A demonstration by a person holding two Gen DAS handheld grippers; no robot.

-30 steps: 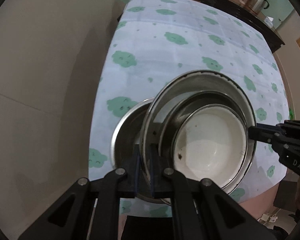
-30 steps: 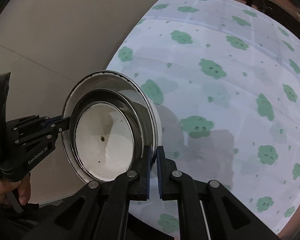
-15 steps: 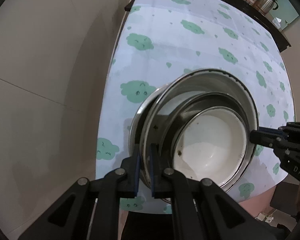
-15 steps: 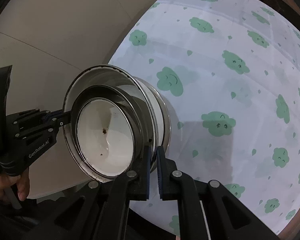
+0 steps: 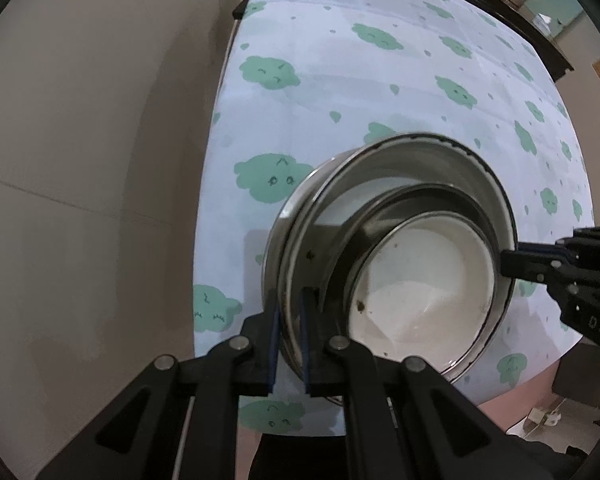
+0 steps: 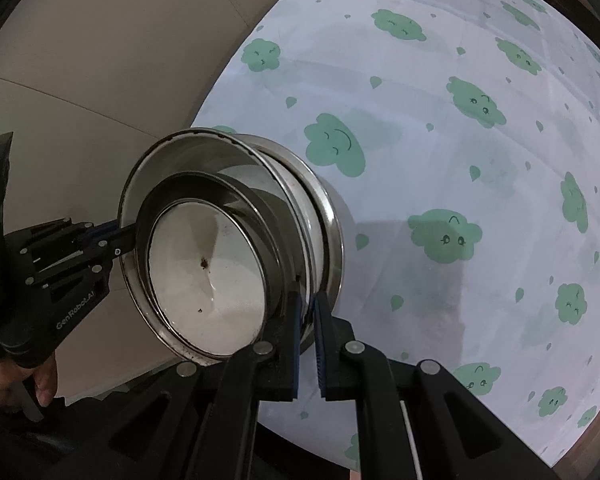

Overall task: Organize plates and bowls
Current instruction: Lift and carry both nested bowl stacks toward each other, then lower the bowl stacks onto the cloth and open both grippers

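The bowl [image 5: 416,168] is gripped at opposite rim points by left tongs [image 5: 289,344] and right tongs [image 6: 307,344], nested in a pan [image 6: 332,236] on the worktop [image 6: 440,92].

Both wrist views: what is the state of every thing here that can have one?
Large steel bowl: held by both grippers, lowered onto another steel bowl.
Small white-bottomed bowl: nested inside, with dark specks.
Left gripper: shut on the rim.
Right gripper: shut on the opposite rim.
Tablecloth: spread flat.
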